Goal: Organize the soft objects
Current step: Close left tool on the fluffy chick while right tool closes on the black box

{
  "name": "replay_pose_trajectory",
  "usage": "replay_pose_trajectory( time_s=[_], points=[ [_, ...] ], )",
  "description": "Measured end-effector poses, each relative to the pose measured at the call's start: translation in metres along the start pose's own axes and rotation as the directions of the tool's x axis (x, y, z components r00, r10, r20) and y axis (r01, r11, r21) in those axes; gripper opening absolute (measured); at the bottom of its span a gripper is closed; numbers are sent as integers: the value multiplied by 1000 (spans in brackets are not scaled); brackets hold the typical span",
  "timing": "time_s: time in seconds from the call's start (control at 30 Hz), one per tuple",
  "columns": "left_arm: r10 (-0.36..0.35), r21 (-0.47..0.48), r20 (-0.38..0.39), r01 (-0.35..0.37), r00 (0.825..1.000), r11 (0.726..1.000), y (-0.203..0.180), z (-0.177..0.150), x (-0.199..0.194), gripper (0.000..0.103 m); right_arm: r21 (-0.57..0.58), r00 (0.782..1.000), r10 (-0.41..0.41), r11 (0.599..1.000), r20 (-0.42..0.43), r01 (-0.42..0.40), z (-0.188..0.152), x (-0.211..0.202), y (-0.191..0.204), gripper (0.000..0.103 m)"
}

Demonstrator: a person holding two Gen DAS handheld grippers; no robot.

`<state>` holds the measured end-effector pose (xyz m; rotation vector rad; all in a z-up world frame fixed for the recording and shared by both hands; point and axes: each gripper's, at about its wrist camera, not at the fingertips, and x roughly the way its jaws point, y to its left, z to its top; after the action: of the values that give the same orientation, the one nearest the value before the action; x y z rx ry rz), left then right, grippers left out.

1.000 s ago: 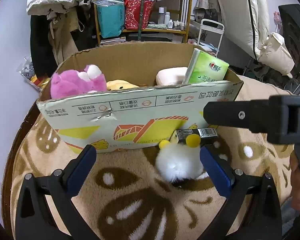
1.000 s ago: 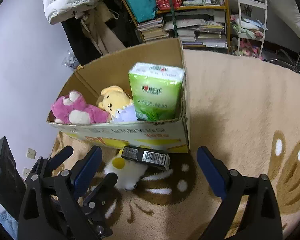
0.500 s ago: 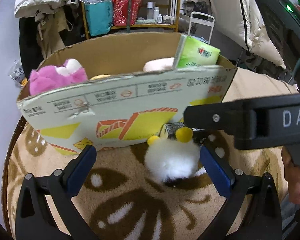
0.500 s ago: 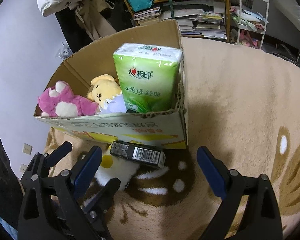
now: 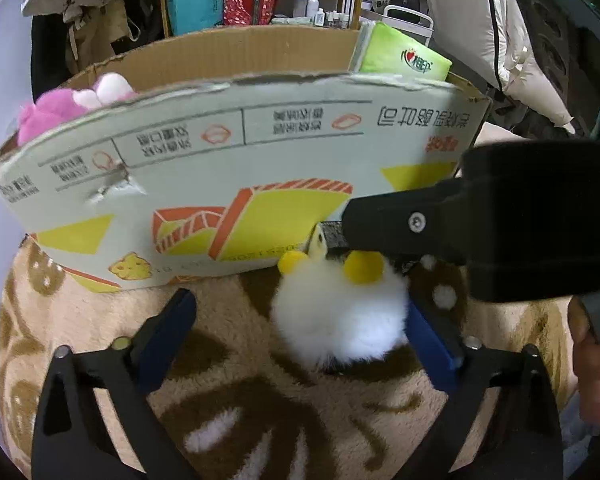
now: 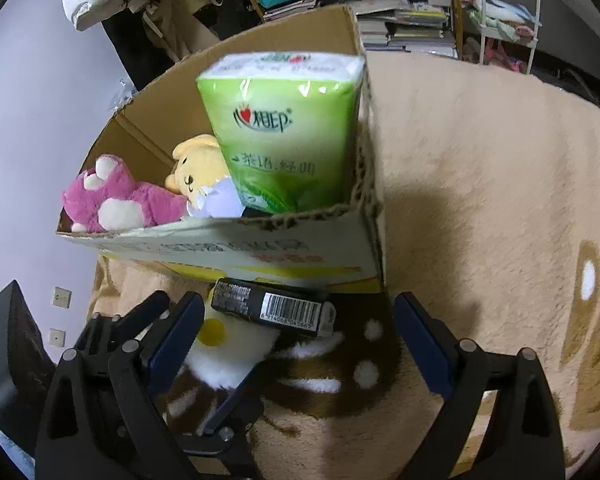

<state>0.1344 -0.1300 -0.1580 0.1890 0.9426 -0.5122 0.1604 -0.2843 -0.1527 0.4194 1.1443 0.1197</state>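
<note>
Rug (image 6: 480, 184): cream plush with brown and white pattern, carrying everything listed. Cardboard box (image 5: 228, 184): open-topped, printed front wall, standing on the rug; its front wall hid most of the contents in the left wrist view, while the right wrist view looked down into it. Tissue pack (image 6: 288, 132): green, upright against the box's right wall. Pink plush (image 6: 116, 200): lying at the box's left end. Yellow plush (image 6: 198, 172): between the pink plush and the tissue pack, seen in the right wrist view only. White fluffy toy (image 5: 340, 316): round, long white pile, two yellow pom-poms on top, lying on the rug just before the box's front wall. Black carton (image 6: 272, 308): barcoded, lying flat across the toy's far side against the box; mostly hidden in the left wrist view. Left gripper (image 5: 300, 336): jaws wide, just closing a little, the toy between them, its right pad at the fur, the left pad apart. Right gripper (image 6: 296, 340): jaws wide, holding nothing, straddling the carton. A hand (image 5: 592, 376) showed at the left view's right edge.
</note>
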Motion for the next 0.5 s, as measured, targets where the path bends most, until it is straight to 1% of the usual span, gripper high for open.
replay_pose_trajectory(
  time_s=[0.07, 0.13, 0.2, 0.23, 0.27, 0.3, 0.37, 0.5],
  points=[
    [-18, -7, -20, 18, 1000, 1000, 1, -1, 5, 83, -4, 1000, 4, 1000, -6, -4, 0, 3, 1, 100],
    [-29, -22, -26, 29, 999, 999, 3, -2, 9, 77, -5, 1000, -2, 1000, -8, 2, 1, 5, 2, 100],
    [-19, -23, -20, 18, 1000, 1000, 4, -3, 10, 71, -1, 1000, 2, 1000, 5, -2, 1, 6, 2, 100],
    [-3, -21, -14, 2, 1000, 1000, 6, -3, 10, 64, 3, 1000, 6, 1000, 3, -6, 1, 7, 2, 100],
    [5, -21, -14, -6, 1000, 1000, 7, -3, 10, 58, 5, 1000, 10, 1000, 1, -10, 1, 8, 2, 100],
    [8, -23, -15, -8, 1000, 1000, 8, -4, 11, 56, 9, 1000, 16, 1000, -2, -16, 1, 9, 2, 100],
    [24, -34, -7, -24, 1000, 999, 12, -5, 9, 45, 17, 1000, 22, 1000, -9, -22, 1, 12, 2, 100],
    [29, -38, 6, -29, 1000, 999, 15, -7, 5, 38, 47, 999, 37, 998, -10, -36, 2, 16, 0, 100]
  ],
)
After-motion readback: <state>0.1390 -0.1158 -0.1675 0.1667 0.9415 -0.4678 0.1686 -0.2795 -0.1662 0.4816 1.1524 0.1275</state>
